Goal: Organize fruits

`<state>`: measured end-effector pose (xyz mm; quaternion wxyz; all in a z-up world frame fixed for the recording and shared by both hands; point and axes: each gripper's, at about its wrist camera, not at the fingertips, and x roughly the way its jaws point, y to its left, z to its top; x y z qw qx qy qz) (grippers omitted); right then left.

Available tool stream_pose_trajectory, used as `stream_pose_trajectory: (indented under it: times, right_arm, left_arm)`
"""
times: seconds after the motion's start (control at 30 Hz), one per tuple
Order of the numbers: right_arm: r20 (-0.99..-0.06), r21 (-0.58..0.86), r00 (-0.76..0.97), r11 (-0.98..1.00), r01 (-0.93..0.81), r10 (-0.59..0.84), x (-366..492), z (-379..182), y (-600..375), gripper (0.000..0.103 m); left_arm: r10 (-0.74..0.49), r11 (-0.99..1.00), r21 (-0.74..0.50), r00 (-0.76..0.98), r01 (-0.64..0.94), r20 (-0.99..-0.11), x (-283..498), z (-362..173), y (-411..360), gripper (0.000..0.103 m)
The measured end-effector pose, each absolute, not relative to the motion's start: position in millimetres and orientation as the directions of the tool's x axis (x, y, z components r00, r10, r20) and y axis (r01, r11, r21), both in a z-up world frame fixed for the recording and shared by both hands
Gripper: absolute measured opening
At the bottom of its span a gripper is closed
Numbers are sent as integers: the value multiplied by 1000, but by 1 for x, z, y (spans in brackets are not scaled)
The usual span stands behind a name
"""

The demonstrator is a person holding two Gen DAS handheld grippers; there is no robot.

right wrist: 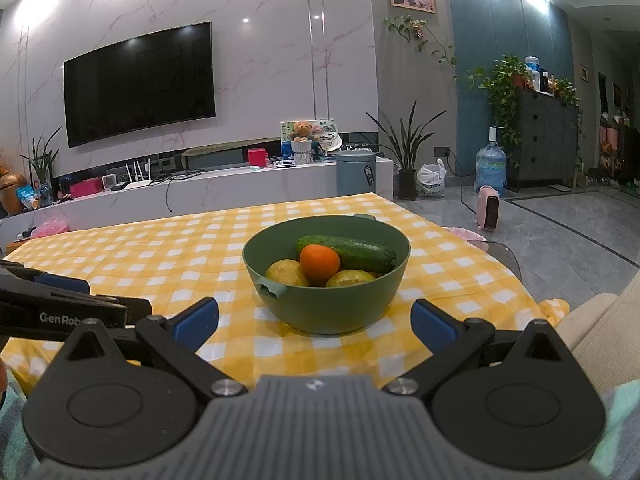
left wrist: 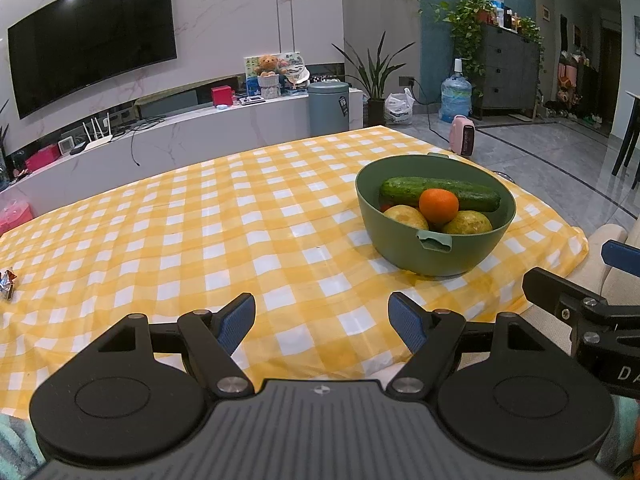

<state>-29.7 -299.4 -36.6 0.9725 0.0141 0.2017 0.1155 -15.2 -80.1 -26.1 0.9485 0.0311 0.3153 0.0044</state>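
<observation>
The green bowl stands on the yellow checked tablecloth and serves as the landmark. Inside it lie one cucumber along the far side, one orange in the middle resting against the cucumber, and two yellow-green round fruits, one to each side of the orange at the near wall. A sliver of something reddish shows beneath the cucumber in the left wrist view; what it is cannot be told.

The left gripper hangs near the bowl, to its left, jaws spread wide and empty. The right gripper faces the bowl directly from the near side, jaws equally wide, holding nothing.

The work seems either not yet begun or just finished. If fruits must come out, the orange sits topmost and looks the easiest first grasp, calling for a reach over the near rim.

A small wrapped candy lies far left of the bowl.
</observation>
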Motion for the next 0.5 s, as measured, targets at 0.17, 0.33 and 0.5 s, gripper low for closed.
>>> stream_pose_trajectory:
  times: [0.17, 0.33, 0.5]
  right_arm:
    - [-389, 73, 892, 973, -219, 230, -30, -37, -300, 99]
    - [-389, 72, 892, 973, -219, 230, -30, -37, -300, 99]
    - [-391, 71, 891, 973, -218, 229, -30, -37, -299, 99]
  left_arm:
    - [28, 998, 61, 803, 10, -596, -16, -26, -79, 89]
    - [32, 998, 57, 804, 3, -594, -18, -24, -76, 89]
    - [27, 999, 43, 800, -2, -599, -20, -21, -74, 89]
